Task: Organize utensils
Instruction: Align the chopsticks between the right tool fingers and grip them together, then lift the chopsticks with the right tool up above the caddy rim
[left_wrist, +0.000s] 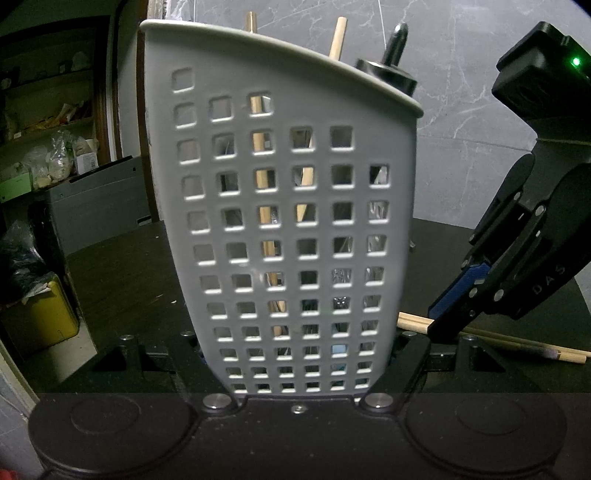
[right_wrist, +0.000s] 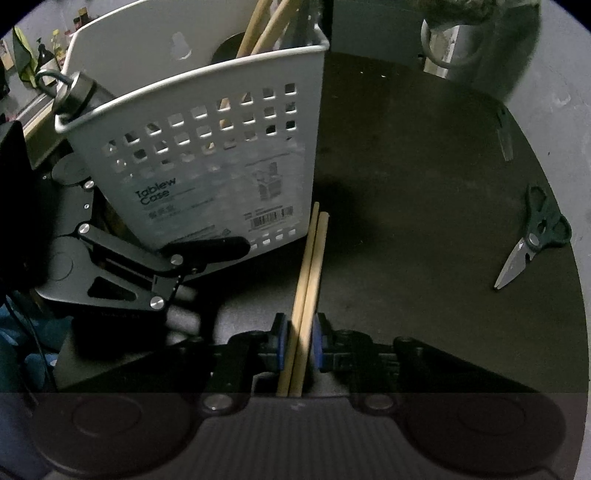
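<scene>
my left gripper clamps caddy steady; my right gripper pinches chopsticks off table to load in.

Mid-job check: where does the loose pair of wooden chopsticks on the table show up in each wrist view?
Left wrist: chopsticks lie low at right on the table, behind the right claw.
Right wrist: chopsticks run up the centre, between the right claw's blue pads.
Shared landmark: the white perforated utensil case, gripped by the left claw.
</scene>
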